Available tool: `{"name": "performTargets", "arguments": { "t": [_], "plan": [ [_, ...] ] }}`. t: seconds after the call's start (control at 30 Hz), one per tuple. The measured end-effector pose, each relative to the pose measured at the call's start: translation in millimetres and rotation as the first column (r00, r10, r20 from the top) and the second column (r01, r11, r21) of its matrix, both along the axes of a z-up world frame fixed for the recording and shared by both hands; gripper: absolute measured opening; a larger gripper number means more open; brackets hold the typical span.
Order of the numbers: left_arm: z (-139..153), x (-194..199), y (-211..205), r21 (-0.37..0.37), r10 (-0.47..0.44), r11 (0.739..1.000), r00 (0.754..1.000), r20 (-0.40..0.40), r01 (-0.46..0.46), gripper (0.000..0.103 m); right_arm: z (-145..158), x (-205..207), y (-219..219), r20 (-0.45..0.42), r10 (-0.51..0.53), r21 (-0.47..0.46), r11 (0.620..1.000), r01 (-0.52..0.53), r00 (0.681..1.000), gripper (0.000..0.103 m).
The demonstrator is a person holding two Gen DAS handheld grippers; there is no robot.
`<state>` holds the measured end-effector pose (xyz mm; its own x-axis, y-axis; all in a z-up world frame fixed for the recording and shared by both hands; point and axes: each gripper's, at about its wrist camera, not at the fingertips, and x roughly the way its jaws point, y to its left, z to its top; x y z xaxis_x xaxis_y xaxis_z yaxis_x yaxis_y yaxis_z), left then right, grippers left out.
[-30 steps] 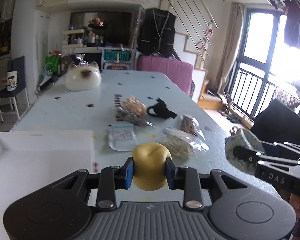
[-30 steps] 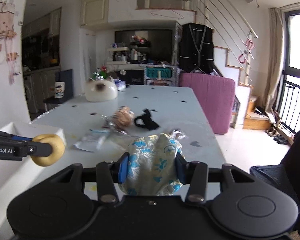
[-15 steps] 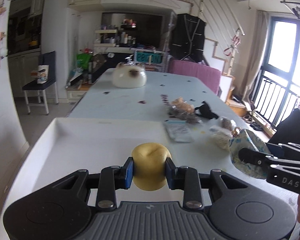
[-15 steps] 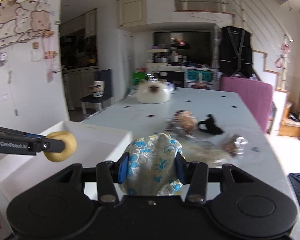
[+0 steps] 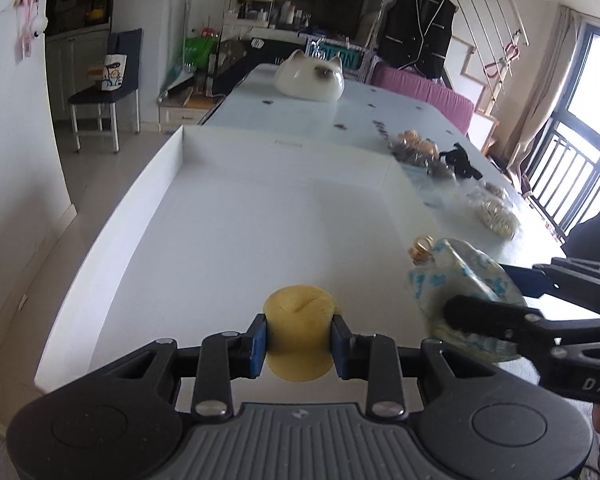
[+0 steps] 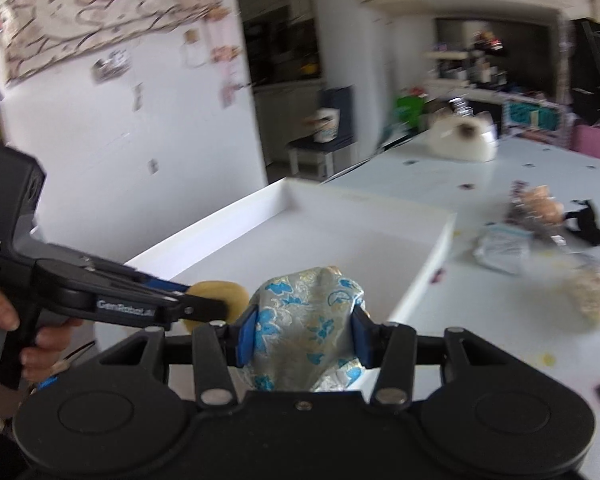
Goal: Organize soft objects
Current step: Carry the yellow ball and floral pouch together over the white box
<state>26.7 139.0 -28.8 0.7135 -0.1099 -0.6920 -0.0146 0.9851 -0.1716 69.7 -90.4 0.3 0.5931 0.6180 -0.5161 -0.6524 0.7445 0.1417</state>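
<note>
Right wrist: table clutter [image 6: 540, 236] seemingly blurred.

"GenRobot.AI" on left claw [image 6: 220, 312]; "DAS" on right claw [image 5: 480, 320].

White walls [image 5: 16, 128], pink sofa [image 5: 424, 94], bright balcony window [image 5: 592, 92]

Plain yellow sponge ball [image 5: 299, 334], silver pouch [image 6: 306, 326] (blue floral print), white tray [image 5: 156, 184], black tools
</note>
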Motion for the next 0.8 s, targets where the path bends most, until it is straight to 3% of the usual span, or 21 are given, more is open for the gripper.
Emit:
{"name": "performTargets", "arguments": {
  "t": [0.2, 0.3, 0.4, 0.5, 0.6, 0.67, 0.73, 0.8],
  "plan": [
    [-4.6, -7.7, 5.1, 0.006, -0.019, 1.000, 1.000, -0.018, 0.019, 0.034, -4.9, -9.4, 26.9, -0.044, 0.097, -0.027, 0.995, -0.099, 0.994, 0.049],
    [-7.6, -7.9, 5.9, 0.005, -0.025, 1.000, 0.999, -0.027, 0.026, 0.034, -10.4, -16.3, 40.1, -0.025, 0.102, -0.101, 0.989, -0.104, 0.994, 0.049],
    [-8.4, -9.6, 5.1, 0.010, -0.037, 0.999, 0.999, -0.026, 0.037, 0.034, -16.2, -15.6, 42.5, -0.056, 0.089, -0.121, 0.988, -0.095, 0.994, 0.058],
    [-8.0, -9.5, 2.7, 0.018, -0.049, 0.999, 0.998, -0.028, 0.049, 0.034, -17.2, -20.6, 41.4, -0.064, 0.081, -0.142, 0.986, -0.089, 0.995, 0.075],
    [-7.2, -8.8, 1.1, 0.024, -0.061, 0.998, 0.998, -0.031, 0.062, 0.034, -12.8, -24.5, 35.3, -0.056, 0.090, -0.129, 0.987, -0.096, 0.994, 0.076],
    [-6.8, -9.8, -0.7, 0.026, -0.073, 0.997, 0.997, -0.033, 0.074, 0.034, -5.9, -25.2, 28.6, -0.059, 0.093, -0.097, 0.991, -0.098, 0.994, 0.069],
    [-6.8, -11.6, -3.8, 0.030, -0.090, 0.995, 0.995, -0.035, 0.091, 0.034, -1.7, -18.4, 25.2, -0.044, 0.078, -0.081, 0.993, -0.082, 0.996, 0.038],
    [-6.7, -13.0, -7.4, 0.031, -0.108, 0.993, 0.993, -0.037, 0.110, 0.034, 0.4, -12.0, 25.0, -0.049, 0.061, -0.076, 0.995, -0.064, 0.997, 0.026]
  ]
}}
